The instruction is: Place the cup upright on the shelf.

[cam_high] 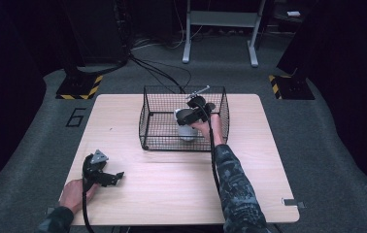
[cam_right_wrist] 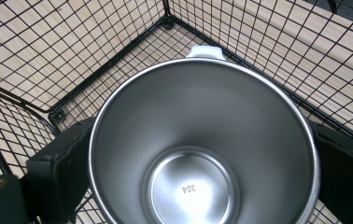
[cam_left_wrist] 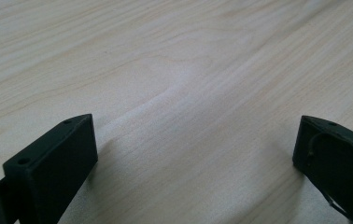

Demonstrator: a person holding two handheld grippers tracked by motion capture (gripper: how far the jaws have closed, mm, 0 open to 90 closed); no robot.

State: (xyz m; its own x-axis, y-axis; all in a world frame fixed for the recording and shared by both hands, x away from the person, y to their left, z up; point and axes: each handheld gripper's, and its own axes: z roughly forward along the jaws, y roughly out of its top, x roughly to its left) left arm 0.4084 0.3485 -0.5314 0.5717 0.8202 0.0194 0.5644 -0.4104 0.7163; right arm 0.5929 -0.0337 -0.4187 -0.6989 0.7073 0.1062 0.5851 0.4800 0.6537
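While inside wire basket [cam_high: 148, 111] | right tool [cam_high: 190, 115] grips empty steel cup [cam_right_wrist: 202, 144] | left tool [cam_high: 105, 175] released

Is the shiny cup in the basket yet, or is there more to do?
Nearly done, it seems. The steel cup is already down inside the wire basket, with mesh all around it. The right gripper has its jaws on both sides of the cup, so it looks held. What is left: let go and lift out. The left gripper waits open over the table, holding nothing.
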